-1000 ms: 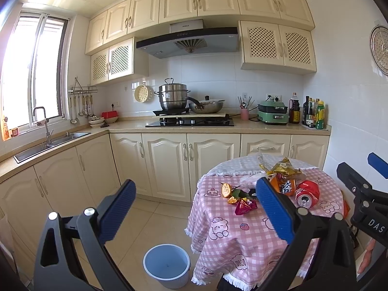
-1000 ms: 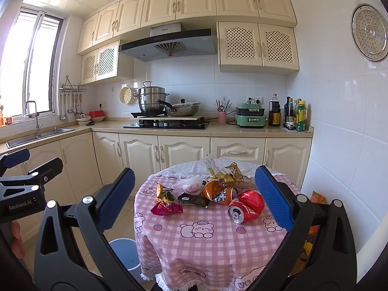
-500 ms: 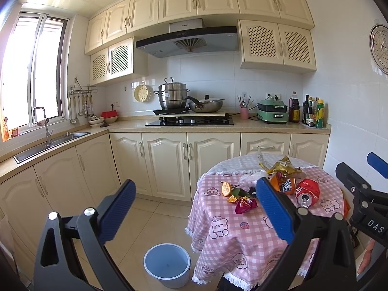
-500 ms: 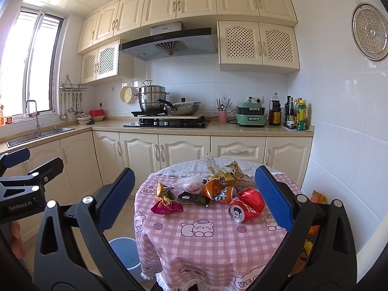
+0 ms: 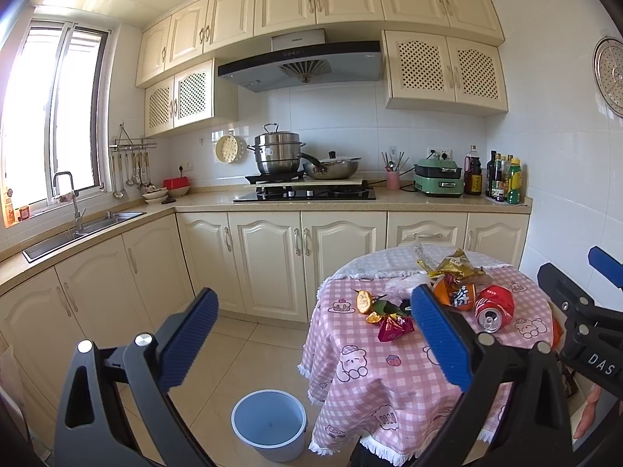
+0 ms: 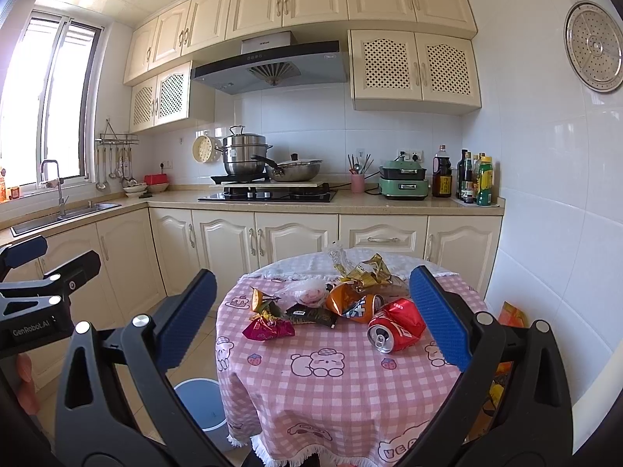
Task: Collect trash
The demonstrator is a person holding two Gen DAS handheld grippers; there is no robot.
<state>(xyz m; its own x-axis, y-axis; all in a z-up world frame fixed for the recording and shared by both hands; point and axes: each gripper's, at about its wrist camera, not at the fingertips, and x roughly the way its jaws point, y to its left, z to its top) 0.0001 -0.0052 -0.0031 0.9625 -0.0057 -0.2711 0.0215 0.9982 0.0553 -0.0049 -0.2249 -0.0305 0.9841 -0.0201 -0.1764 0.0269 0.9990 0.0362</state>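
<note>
Trash lies on a round table with a pink checked cloth [image 6: 331,381]: a crushed red can [image 6: 395,325], a crushed orange can [image 6: 352,303], a magenta wrapper [image 6: 268,329], a dark wrapper [image 6: 311,315], a gold wrapper [image 6: 364,270], a clear bag [image 6: 307,292] and orange peel [image 5: 364,301]. A pale blue bin [image 5: 269,424] stands on the floor left of the table. My left gripper [image 5: 311,334] is open and empty, back from the table. My right gripper [image 6: 311,319] is open and empty, facing the trash from a distance.
Cream cabinets and a counter run along the back, with a hob, pots [image 6: 249,153], a green appliance [image 6: 403,183] and bottles [image 6: 473,179]. A sink [image 5: 81,229] is at the left. A tiled wall stands close on the right. An orange bag [image 6: 510,313] sits beside the table.
</note>
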